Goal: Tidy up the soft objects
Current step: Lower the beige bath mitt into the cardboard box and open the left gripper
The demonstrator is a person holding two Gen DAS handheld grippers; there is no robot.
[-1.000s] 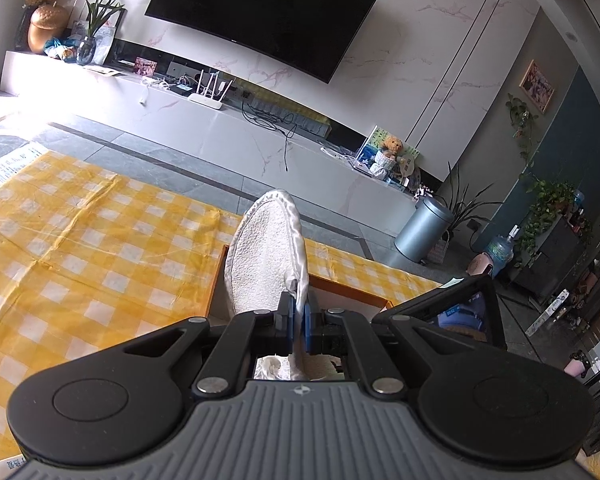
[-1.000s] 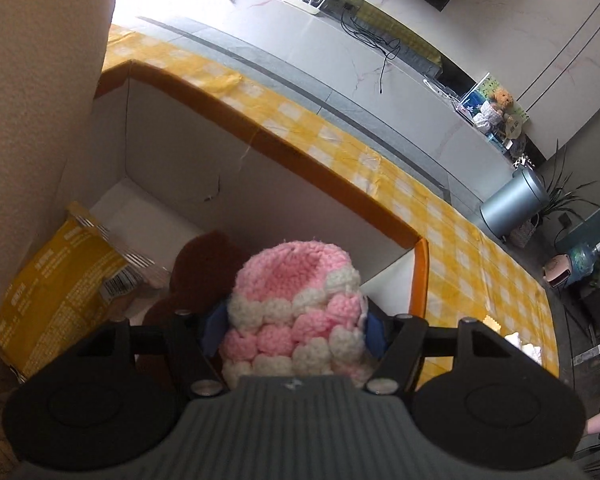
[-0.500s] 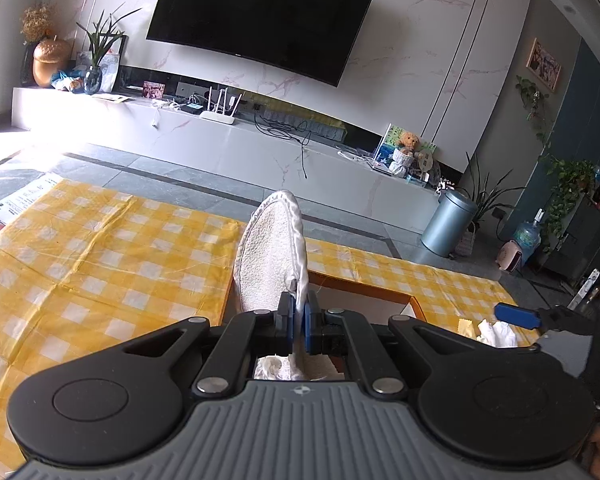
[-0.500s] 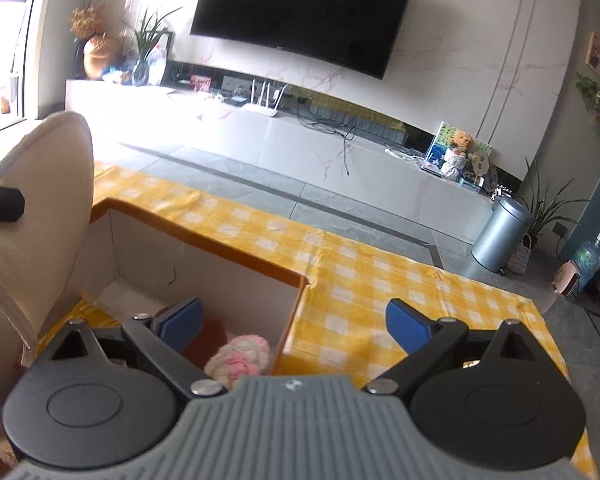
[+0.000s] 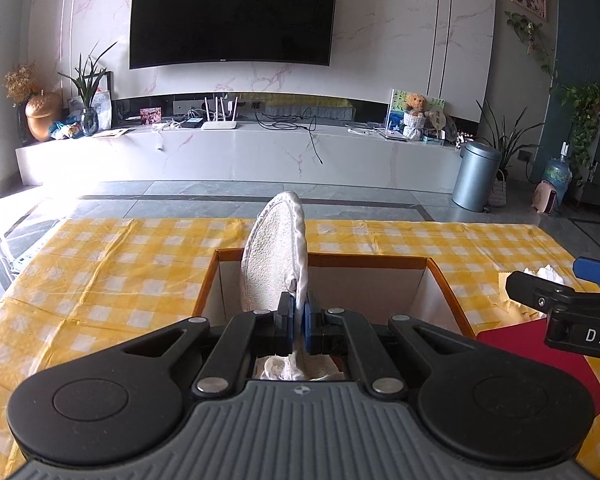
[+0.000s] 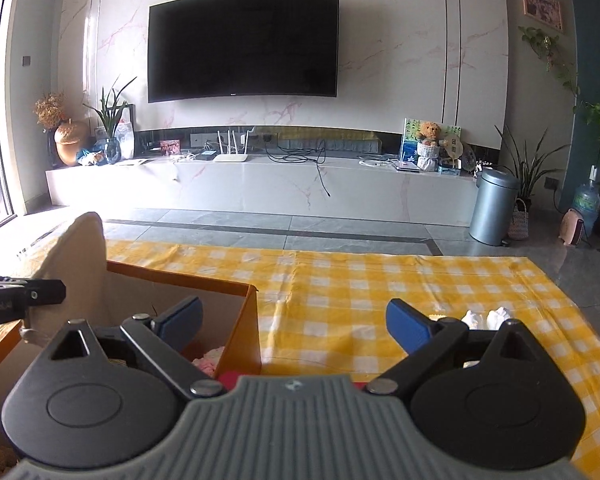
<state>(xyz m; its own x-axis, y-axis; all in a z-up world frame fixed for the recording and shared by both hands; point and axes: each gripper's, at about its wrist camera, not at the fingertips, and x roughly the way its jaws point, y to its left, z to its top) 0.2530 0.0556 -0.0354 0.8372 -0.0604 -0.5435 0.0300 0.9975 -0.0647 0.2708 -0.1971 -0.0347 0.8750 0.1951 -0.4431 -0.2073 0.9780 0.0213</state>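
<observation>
My left gripper (image 5: 297, 322) is shut on a white terry slipper (image 5: 274, 260), holding it upright over an open cardboard box (image 5: 364, 261) with an orange rim. The slipper (image 6: 82, 256) and the box (image 6: 244, 320) also show at the left of the right wrist view. My right gripper (image 6: 294, 320) is open and empty, above the box's right edge. A pink and white crocheted hat (image 6: 208, 362) lies inside the box below it. The right gripper's fingers (image 5: 596, 272) show at the right edge of the left wrist view.
The box stands on a table with a yellow checked cloth (image 6: 380, 280). A crumpled white soft thing (image 6: 488, 318) lies on the cloth at the right. A red flat thing (image 5: 520, 344) lies beside the box. A TV wall and cabinet stand beyond.
My right gripper has let go of the pink hat into the box, opened, and risen up and to the right. My left gripper has lifted and levelled, still holding the slipper.
</observation>
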